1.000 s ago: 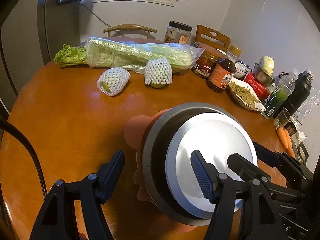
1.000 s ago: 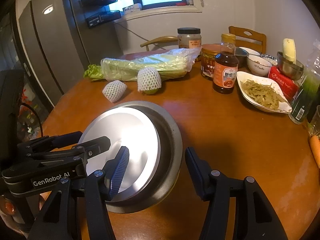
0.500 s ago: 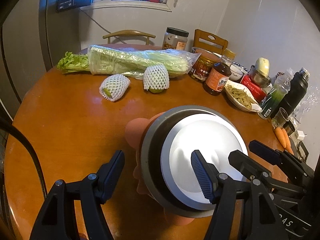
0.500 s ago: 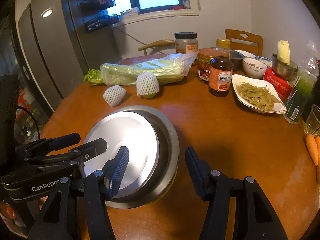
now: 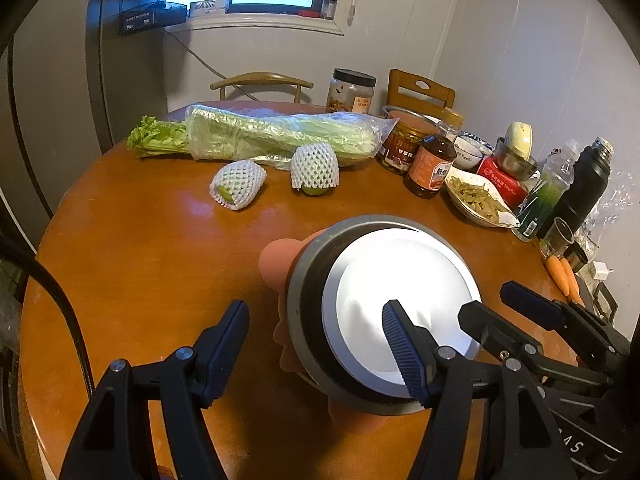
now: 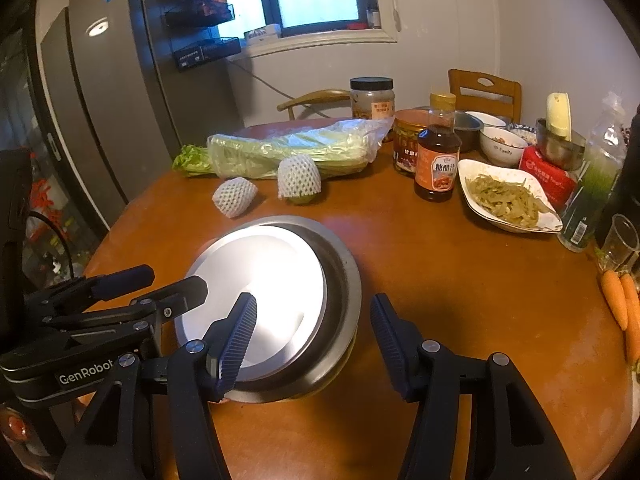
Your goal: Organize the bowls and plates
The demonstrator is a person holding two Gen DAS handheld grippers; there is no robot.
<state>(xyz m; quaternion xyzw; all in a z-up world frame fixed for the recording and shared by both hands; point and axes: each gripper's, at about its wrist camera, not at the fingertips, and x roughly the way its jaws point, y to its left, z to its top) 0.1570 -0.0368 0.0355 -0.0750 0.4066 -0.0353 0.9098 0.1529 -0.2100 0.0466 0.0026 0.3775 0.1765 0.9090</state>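
A shiny steel plate (image 5: 400,280) (image 6: 260,272) lies inside a wider grey metal bowl (image 5: 304,280) (image 6: 344,272), which rests on a pink mat (image 5: 276,260) on the round wooden table (image 5: 140,260). My left gripper (image 5: 316,344) (image 6: 168,280) is open and straddles the stack's left rim, one finger over the plate and the other well outside the bowl. At the opposite rim, my right gripper (image 6: 312,340) (image 5: 494,304) straddles it the same way, open. No pad visibly presses on metal.
Bagged celery (image 5: 280,136) and two net-wrapped fruits (image 5: 238,184) lie at the back. A sauce bottle (image 6: 436,168), jars, a white dish of vegetable strips (image 6: 508,200), a glass (image 6: 620,240) and carrots (image 6: 616,300) crowd the right side.
The left wrist view has pulled back and up a little, so the stack looks smaller. The right gripper has stayed almost still. Both jaws keep the same width.
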